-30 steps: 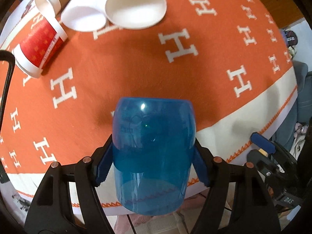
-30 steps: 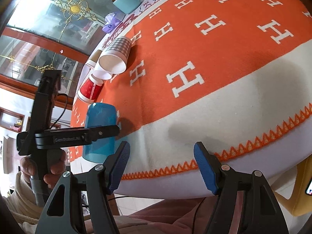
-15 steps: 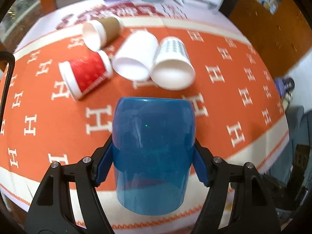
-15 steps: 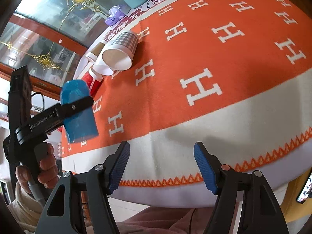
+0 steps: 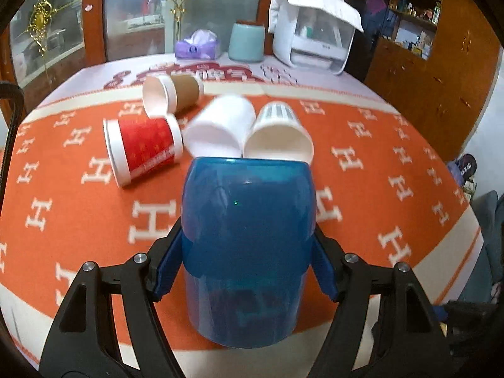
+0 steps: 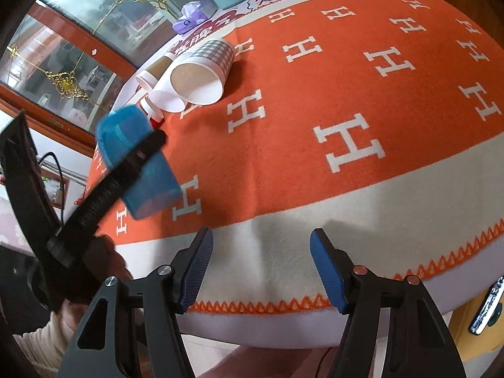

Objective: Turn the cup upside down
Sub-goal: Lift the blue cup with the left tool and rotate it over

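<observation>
My left gripper (image 5: 249, 267) is shut on a translucent blue plastic cup (image 5: 249, 245). Its blue pads press the cup's two sides. The cup is held in the air above the orange cloth, its closed end pointing away from the camera. In the right wrist view the blue cup (image 6: 135, 157) is tilted in the air at the left, with the left gripper's black finger (image 6: 126, 170) across it. My right gripper (image 6: 261, 264) is open and empty over the cloth's white border near the table's front edge.
Several paper cups lie on their sides on the orange H-patterned cloth (image 5: 378, 189): a red one (image 5: 141, 151), a brown one (image 5: 171, 93), a white one (image 5: 220, 126) and a checked one (image 5: 278, 135). A tissue box (image 5: 197, 45), a teal jar (image 5: 247, 42) and a white appliance (image 5: 315, 44) stand at the back.
The left gripper has swung the blue cup up and tilted it, so its view rose from the table edge to the far side. The right gripper has hardly moved and stays open.
</observation>
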Motion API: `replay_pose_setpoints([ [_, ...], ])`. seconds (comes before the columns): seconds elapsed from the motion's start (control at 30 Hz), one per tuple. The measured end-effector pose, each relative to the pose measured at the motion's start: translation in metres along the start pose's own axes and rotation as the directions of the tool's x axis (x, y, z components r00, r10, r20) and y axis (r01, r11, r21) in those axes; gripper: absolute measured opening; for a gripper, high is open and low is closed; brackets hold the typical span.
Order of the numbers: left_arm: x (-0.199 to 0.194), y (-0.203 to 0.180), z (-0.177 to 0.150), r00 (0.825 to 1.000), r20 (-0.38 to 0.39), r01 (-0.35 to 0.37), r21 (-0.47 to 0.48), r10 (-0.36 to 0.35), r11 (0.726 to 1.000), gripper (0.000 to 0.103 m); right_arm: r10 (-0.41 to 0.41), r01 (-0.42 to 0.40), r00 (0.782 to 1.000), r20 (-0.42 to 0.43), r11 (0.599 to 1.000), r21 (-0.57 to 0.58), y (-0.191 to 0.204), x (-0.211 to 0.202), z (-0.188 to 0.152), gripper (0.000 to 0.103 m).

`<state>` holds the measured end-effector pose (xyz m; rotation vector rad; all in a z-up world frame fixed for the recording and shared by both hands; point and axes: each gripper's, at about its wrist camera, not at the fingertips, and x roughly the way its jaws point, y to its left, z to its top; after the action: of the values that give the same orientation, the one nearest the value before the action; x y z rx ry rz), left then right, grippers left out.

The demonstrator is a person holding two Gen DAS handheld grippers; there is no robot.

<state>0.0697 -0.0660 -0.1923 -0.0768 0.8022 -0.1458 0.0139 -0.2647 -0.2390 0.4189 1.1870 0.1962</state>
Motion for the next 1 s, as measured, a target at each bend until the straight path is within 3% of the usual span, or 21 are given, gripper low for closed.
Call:
replay_pose_setpoints([
  [0.13,-0.014,-0.01,-0.018,0.999,0.052,-0.021,0.063,0.017,0.998,0.069,-0.01,0.009,0.999,-0.035,1.0,-0.019,-0.004,0.004,-0.006,0.066],
  [0.33,-0.029,-0.02,-0.046,0.995,0.084,-0.058,0.114,0.048,0.992,0.069,-0.012,0.011,1.0,-0.023,0.997,-0.082,-0.005,0.002,-0.01,0.066],
  [0.6,-0.038,-0.019,-0.053,0.996,0.06,-0.077,0.081,0.072,0.994,0.07,-0.027,0.026,1.0,-0.01,0.988,-0.15,-0.003,-0.001,-0.006,0.066],
  [0.77,-0.04,-0.02,-0.052,0.995,0.028,-0.095,0.09,0.093,0.991,0.076,-0.039,0.043,0.999,0.025,0.983,-0.18,0.002,-0.004,-0.003,0.066],
  [0.83,-0.042,-0.02,-0.051,0.996,0.021,-0.09,0.086,0.089,0.992,0.084,-0.033,0.038,0.999,0.027,0.982,-0.185,0.004,-0.004,-0.001,0.066],
  [1.0,-0.044,-0.019,-0.048,0.996,0.014,-0.088,0.091,0.088,0.992,0.085,-0.027,0.037,0.998,0.05,0.979,-0.201,0.009,-0.008,-0.001,0.066],
])
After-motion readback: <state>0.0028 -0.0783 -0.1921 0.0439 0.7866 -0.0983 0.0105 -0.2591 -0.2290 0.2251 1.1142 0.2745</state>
